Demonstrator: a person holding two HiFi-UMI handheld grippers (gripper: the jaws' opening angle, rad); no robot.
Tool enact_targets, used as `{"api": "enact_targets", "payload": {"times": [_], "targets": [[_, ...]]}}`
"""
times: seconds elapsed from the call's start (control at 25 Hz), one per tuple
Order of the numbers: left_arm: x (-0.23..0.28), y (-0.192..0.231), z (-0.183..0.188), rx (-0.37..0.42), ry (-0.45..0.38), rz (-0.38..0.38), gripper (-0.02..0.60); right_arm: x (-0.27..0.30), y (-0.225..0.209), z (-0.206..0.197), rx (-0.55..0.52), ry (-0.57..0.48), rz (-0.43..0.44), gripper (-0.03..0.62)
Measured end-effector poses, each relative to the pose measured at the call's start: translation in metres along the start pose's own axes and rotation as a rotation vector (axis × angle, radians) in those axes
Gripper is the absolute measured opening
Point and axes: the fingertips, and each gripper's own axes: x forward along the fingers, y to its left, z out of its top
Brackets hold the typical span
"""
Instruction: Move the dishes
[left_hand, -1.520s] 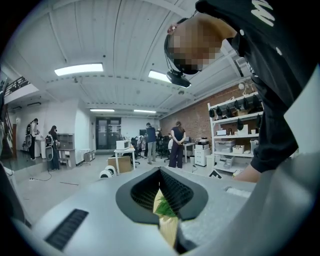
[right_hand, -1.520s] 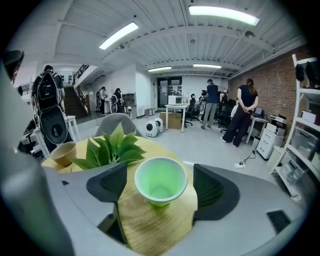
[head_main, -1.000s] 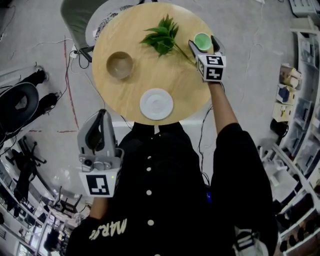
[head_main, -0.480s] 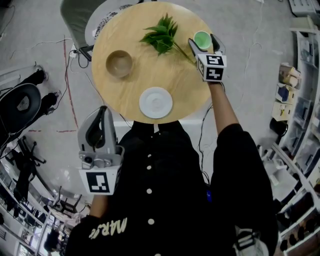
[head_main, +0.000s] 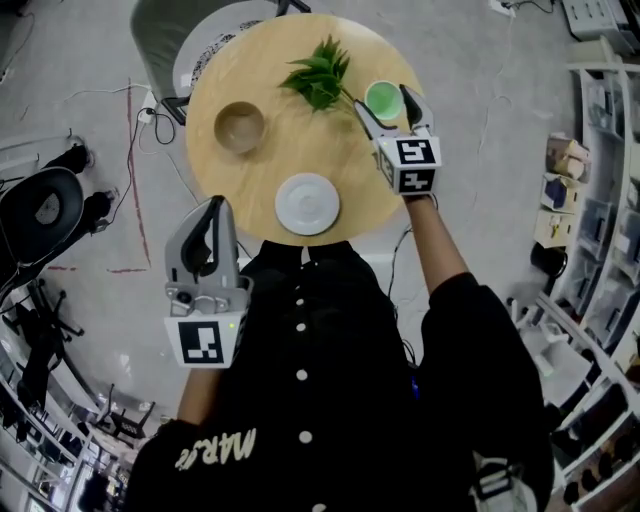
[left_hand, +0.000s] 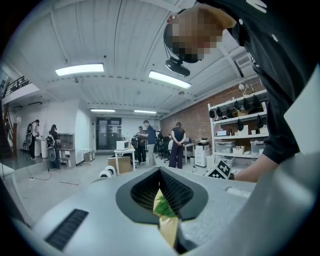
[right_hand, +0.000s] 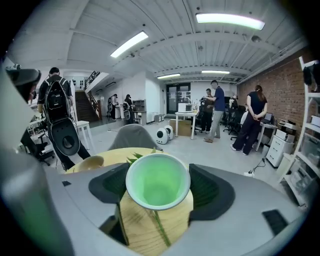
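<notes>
A round wooden table carries a wooden bowl at its left, a white saucer at the near edge and a green leafy sprig at the far side. My right gripper is shut on a small green cup just right of the sprig. In the right gripper view the cup stands upright between the jaws, over the table and the sprig's stem. My left gripper hangs off the table's near left edge, shut and holding nothing.
A grey chair stands behind the table. Shelving lines the right side. Black equipment and cables lie on the floor at the left. Several people stand far off in the room.
My right gripper has carried the green cup leftward and a little nearer, closer to the sprig's stem. My left gripper has drifted slightly right and up toward the table edge.
</notes>
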Motion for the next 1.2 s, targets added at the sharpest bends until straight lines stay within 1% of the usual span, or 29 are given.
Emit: {"api": "enact_targets", "payload": {"times": [0.12,0.24,0.4,0.52,0.8,1.2], "targets": [[-0.005,-0.002,0.003,0.004,-0.017,0.002,0.003,-0.016,0.029,0.009,-0.012,-0.003,0.046,0.371],[-0.011,-0.005,-0.001,0.013,-0.027,0.006,0.003,-0.028,0.052,0.018,-0.040,-0.020,0.068,0.371],[-0.022,-0.004,-0.007,0.007,-0.018,0.011,0.003,-0.041,0.091,0.014,-0.060,0.004,0.132,0.371],[-0.030,-0.005,-0.004,0.013,-0.036,0.010,0.003,-0.049,0.117,0.015,-0.077,0.003,0.168,0.371],[-0.041,0.003,-0.007,-0.001,-0.054,0.020,0.003,-0.053,0.172,0.011,-0.116,0.015,0.241,0.371],[-0.059,0.020,-0.007,-0.014,-0.064,0.054,0.003,-0.041,0.225,0.003,-0.154,0.035,0.320,0.371]]}}
